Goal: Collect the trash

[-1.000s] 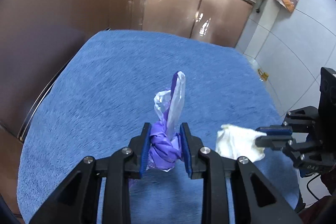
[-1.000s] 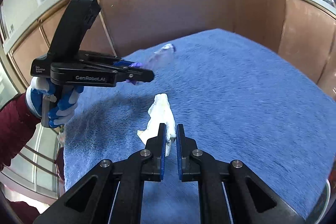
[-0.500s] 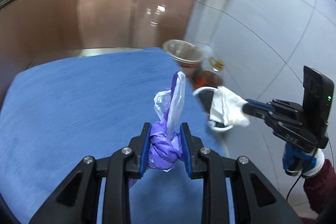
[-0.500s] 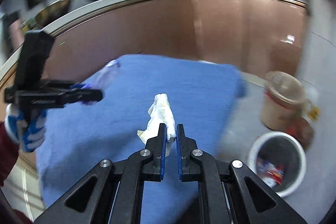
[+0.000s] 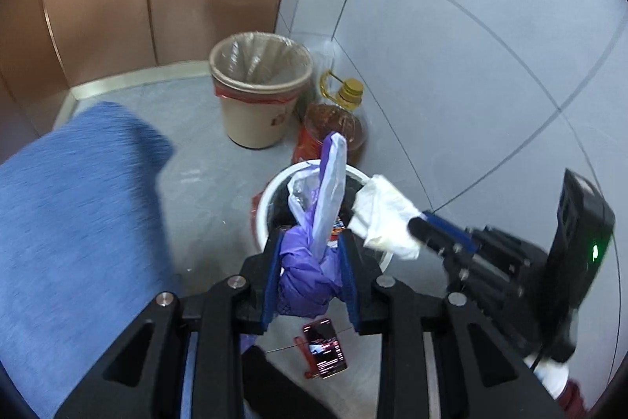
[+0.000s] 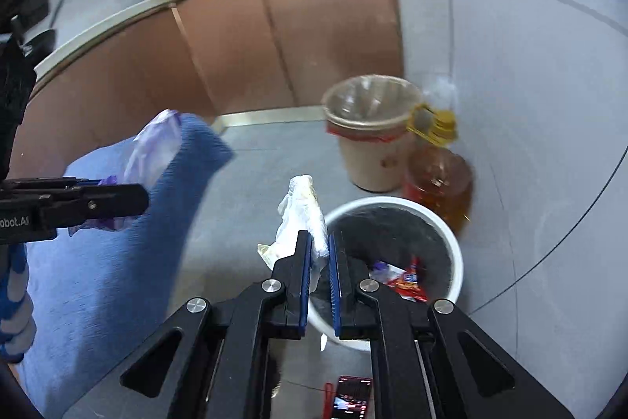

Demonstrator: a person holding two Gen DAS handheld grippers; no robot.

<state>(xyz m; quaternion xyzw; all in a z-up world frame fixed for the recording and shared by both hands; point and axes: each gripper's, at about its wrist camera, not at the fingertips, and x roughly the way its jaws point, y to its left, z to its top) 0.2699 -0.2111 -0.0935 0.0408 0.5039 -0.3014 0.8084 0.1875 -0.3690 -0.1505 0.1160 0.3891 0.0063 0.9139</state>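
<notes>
Between the pads of the left gripper (image 5: 310, 275) sits a crumpled purple glove (image 5: 304, 277) w/ a clear plastic bag (image 5: 329, 183) rising from it; jaws closed on the bundle, held above the near rim of the white trash bin (image 5: 263, 207). Right gripper (image 6: 320, 268) is narrow, pinching a white crumpled tissue (image 6: 300, 218), held at the bin's left rim; in left view the tissue hangs over the bin opening. Inside the bin lie red wrappers (image 6: 406, 281). Behind it stand a beige lined bin (image 5: 259, 89) and an oil bottle (image 6: 439, 179), touching, near the tiled wall. Blue towel-covered table (image 5: 70, 222) is to the left. A phone (image 5: 325, 348) lies on the floor.
</notes>
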